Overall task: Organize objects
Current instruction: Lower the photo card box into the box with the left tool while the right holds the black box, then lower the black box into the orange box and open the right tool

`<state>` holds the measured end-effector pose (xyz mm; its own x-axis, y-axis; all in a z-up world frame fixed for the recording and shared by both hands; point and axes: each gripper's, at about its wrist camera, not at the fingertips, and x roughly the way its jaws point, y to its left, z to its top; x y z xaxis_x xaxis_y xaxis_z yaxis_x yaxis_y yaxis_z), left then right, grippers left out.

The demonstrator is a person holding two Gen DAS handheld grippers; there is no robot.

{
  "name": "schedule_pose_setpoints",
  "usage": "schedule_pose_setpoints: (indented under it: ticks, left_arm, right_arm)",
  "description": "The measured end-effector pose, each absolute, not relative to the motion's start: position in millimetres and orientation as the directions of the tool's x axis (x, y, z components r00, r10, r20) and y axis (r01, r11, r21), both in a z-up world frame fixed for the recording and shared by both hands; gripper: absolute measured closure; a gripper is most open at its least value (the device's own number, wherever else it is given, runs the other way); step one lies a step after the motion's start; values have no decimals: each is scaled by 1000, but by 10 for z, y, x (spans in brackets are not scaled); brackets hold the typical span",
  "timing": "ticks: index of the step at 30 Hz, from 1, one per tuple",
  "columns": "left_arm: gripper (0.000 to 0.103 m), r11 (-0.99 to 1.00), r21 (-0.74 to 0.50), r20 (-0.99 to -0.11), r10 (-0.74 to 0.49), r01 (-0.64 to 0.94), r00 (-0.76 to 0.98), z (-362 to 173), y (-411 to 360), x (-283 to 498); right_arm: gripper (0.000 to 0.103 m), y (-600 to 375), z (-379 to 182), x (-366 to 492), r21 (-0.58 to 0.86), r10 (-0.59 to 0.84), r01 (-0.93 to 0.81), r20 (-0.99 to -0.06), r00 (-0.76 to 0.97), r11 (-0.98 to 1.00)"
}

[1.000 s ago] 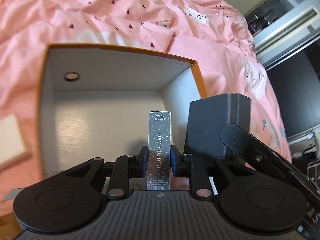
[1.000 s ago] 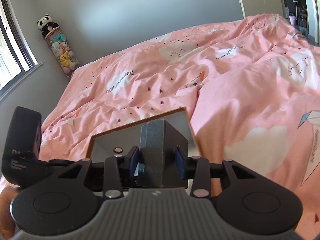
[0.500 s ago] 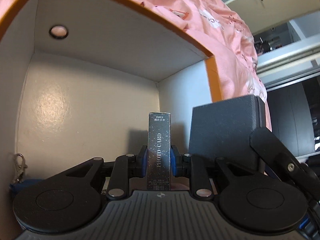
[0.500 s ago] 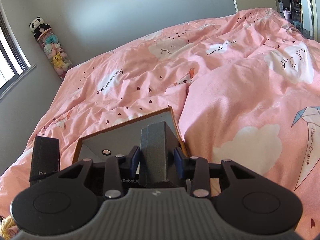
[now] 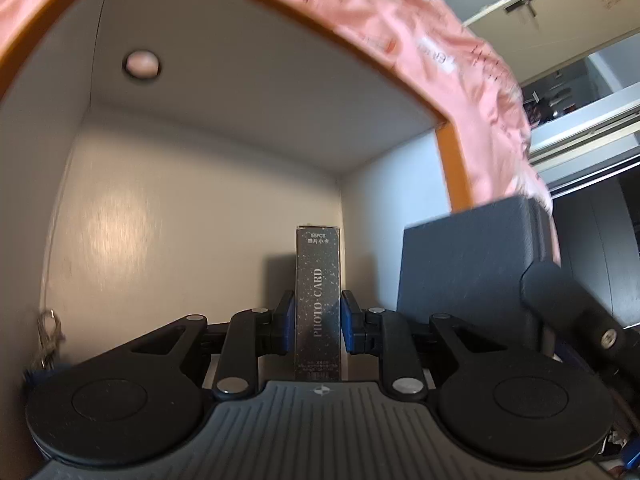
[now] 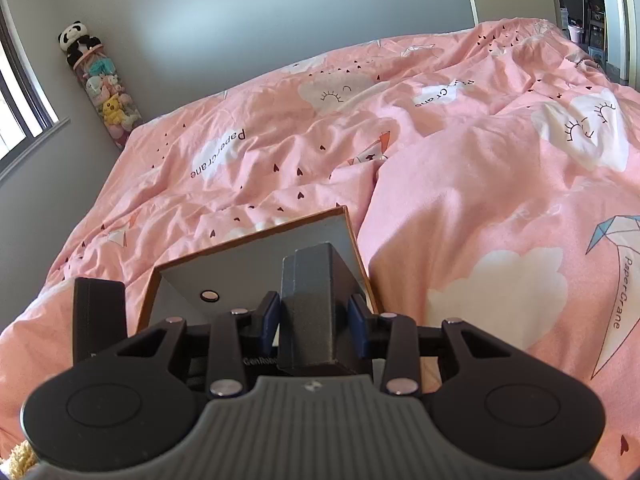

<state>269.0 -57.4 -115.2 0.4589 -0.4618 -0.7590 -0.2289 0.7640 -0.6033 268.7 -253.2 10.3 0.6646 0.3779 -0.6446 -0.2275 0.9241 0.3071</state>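
My left gripper is shut on a slim dark speckled "PHOTO CARD" box, held upright deep inside the open orange-rimmed cardboard box with pale inner walls. My right gripper is shut on a dark grey block and holds it over the same cardboard box's right edge. The grey block also shows in the left wrist view, at the right, beside the cardboard box's right wall.
The cardboard box lies on a pink duvet. A metal clasp on something blue lies in the box's left corner. A finger hole pierces the far wall. The left gripper's body shows at the right view's left. Stuffed toys hang in the far corner.
My left gripper has gone from above the cardboard box down into it with the photo card box. My right gripper has drifted slightly, still holding the grey block over the box's right edge.
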Motion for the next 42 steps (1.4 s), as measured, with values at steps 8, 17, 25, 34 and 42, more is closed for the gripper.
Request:
schedule_pose_setpoints:
  ticks: [8,17,25,34,42]
  left_arm:
    - [64,890,-427,-862,-347,-160,369,-1035,-649,2673]
    - [69,929,-359,-902,-321,-88,289,-1016,-646,2648]
    - [80,868,-462,-862,-391,-183,323,-1076,-508,2630]
    - [84,816,-548,-815,-472,-184,336,-1168,-493,2582]
    - [84,829,-544,-802,-468,-131,372,-969,-356,2510]
  right_arm:
    - [64,-2550,56,2699,301,358,-203,-670,651,932]
    - [64,-2522,69,2683,271,348,-220,-676,650,937]
    - [64,-2504,65,2668,251,340,-228,-684,646,941]
    - [64,-2497,78,2652,243,330,-224,-687,648,944]
    - [64,-2513,43,2672,284,348,-204,-700,623,937]
